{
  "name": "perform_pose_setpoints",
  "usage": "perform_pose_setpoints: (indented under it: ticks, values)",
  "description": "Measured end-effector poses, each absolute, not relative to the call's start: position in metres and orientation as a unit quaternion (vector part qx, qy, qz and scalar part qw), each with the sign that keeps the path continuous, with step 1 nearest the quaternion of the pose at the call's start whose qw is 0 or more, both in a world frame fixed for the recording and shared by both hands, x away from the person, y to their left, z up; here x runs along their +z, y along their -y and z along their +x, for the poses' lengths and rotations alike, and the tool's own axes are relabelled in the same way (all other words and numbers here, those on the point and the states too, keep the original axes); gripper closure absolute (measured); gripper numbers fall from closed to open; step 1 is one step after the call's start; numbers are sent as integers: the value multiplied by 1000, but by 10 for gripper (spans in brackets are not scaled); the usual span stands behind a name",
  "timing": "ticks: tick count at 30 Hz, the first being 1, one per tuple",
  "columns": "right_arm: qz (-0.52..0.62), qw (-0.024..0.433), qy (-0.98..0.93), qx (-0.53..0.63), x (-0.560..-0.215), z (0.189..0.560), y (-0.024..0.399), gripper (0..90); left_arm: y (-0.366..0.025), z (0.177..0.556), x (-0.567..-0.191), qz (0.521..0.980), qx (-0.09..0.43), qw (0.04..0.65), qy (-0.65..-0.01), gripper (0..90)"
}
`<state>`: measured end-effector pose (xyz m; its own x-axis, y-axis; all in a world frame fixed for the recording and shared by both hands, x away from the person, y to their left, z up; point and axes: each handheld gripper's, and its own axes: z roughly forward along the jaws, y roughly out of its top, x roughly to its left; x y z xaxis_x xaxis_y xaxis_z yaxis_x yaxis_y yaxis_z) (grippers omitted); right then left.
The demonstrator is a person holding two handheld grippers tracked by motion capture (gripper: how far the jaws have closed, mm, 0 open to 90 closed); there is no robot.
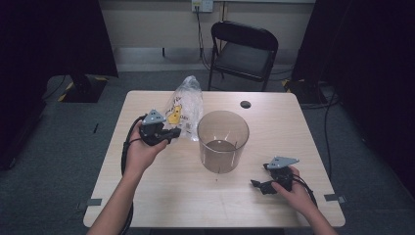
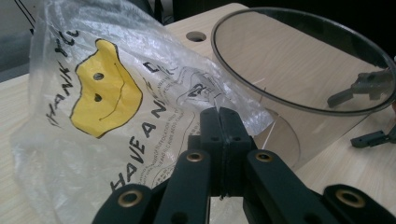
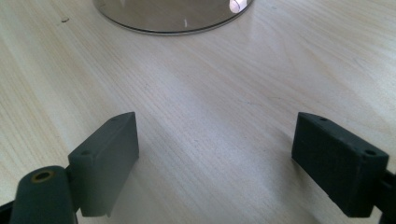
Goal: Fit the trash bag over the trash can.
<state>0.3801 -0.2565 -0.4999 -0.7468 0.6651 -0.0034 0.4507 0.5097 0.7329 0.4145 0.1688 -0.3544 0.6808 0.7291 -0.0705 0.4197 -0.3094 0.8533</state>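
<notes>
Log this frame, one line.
left tool: shut on plastic bag | right tool: open, over table | clear bin: upright, centre

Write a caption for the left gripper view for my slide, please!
Left gripper pinching a smiley-face plastic bag beside a clear bin.

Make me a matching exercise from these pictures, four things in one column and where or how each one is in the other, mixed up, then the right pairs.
Things:
1. plastic bag
2. clear bin
3. left gripper
4. right gripper

States:
A. jaws wide apart over bare wood
B. upright at the table's middle
C. crumpled, yellow smiley face printed on it
D. jaws shut together beside the bag

Pairs: 1-C, 2-B, 3-D, 4-A
</notes>
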Motion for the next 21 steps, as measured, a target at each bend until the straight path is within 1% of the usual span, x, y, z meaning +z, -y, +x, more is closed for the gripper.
perform_pose_setpoints:
  ticks: [5, 13, 17, 21]
  values:
    - [326, 144, -857, 373, -500, 380, 257, 141, -179, 416, -352, 784, 174, 463, -375, 899]
    - [326, 144, -857, 373, -500, 380, 257, 142, -196, 413, -343, 765, 182, 481, -387, 899]
    - [325, 144, -857, 373, -500, 380, 257, 141, -192, 410, -338, 767, 177, 489, -377, 898]
    - [326, 144, -857, 373, -500, 380, 257, 142, -178, 409, -335, 778, 176, 487, -356, 898]
